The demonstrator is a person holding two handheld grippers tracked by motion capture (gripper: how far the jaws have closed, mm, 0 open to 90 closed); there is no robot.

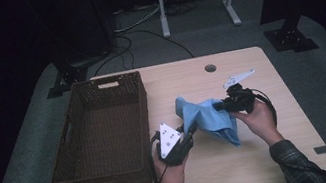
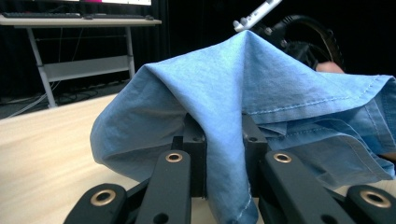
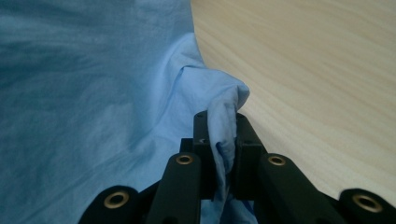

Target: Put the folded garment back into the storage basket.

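Both grippers are clamped on a crumpled light-blue cotton cloth (image 1: 209,118) w/ stitched hems, which hangs between them over the right half of the light wooden tabletop (image 1: 265,165), approx midway between the far and near edges. Left gripper (image 1: 187,135) has its black jaws pinched on a fold of the cloth's near-left end; in the left gripper view the fabric (image 2: 243,93) drapes up and over the jaws like a tent, and a strip of it runs down between them. Right gripper (image 1: 220,105) grasps a bunched corner at the cloth's far-right side; in the right gripper view a twisted wad of fabric (image 3: 222,126) sits squeezed between the jaws, w/ bare tabletop (image 3: 317,70) to one side. Most of the cloth looks raised off the surface, though its lower right part sags down and I can't tell if it touches the wood. A dark brown woven wicker basket (image 1: 73,153) w/ cut-out handles stands along the left edge of the tabletop, nothing visible inside. Progress, as I judge it: pick-up is done, both ends secured and the cloth lifted, but it's still rumpled, not spread or folded, and not in the basket. Left to do, prob.: pull it taut or fold it, then carry it over to the left and drop it in the basket, then release both grips.
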